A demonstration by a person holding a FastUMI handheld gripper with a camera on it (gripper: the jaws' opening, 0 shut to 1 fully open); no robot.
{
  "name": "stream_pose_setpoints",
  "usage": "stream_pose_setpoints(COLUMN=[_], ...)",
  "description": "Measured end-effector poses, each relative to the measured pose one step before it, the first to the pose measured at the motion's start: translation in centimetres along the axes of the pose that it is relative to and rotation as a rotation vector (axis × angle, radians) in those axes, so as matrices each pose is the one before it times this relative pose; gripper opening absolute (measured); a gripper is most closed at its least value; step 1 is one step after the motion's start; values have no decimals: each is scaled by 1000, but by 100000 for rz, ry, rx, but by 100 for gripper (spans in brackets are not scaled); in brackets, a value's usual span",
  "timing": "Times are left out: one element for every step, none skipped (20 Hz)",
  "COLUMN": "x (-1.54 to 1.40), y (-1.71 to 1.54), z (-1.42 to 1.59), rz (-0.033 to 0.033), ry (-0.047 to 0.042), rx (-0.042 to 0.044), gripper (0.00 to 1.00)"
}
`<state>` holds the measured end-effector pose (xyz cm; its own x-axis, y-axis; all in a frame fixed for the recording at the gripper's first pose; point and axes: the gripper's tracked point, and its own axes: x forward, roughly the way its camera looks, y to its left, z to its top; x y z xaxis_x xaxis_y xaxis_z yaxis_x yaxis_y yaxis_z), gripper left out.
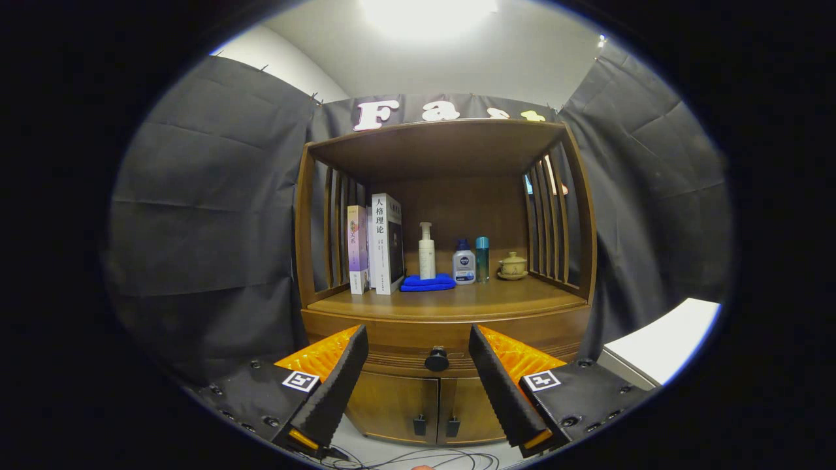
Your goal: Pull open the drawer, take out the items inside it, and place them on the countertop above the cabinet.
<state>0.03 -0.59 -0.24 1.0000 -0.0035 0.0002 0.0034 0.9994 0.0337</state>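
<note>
Step one is pending: claw [418, 385] gapes apart, drawer knob [436, 360] at twelve o'clock between its fingers, needing advance and clamping.

The shut drawer [436, 358] hides its contents, and the spread claw [418, 359] fingers cover both drawer ends.

Claw [418, 365]: ribbed pads, square tags, screws

Glossy wooden cabinet [444, 326], matt cloth wall [209, 215]
</note>
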Motion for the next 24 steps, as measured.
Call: stream_pose_setpoints(x=[-11,29,7,22,151,62,163,250,164,179,301,353,390,407,459,502,574,660,637,643,614,642,614,496], y=[-94,-38,-27,43,-87,-74,-10,47,153,121,13,-44,-47,-8,-34,-39,51,-13,-88,-225,-154,-88,-64,-168], z=[-10,-71,2,-111,-94,-182,-52,-121,40,62,134,125,132,-15,136,91,-45,-186,-188,-299,-367,-506,-440,-443], rz=[-92,5,-4,62,-207,-103,60,170,483,471,278,-198,-196,-164,-390,-340,53,-22,-166,-596,-524,-262,-155,-283], ry=[68,4,-75,32,181,120,235,309,224,159,-347,-253,-129,-6,-238,-271,169,459,298,363,619,620,760,771], rx=[54,140,329,229,116,28,-4,104,284,385,157,-202,-322,-225,-158,125,153,-57,-70,29,214,289,-80,-483], gripper=[97,97,97,97,97,97,97,97,97,97,97,97,97,97,97,97,97,97,97,97,97,98,98,98])
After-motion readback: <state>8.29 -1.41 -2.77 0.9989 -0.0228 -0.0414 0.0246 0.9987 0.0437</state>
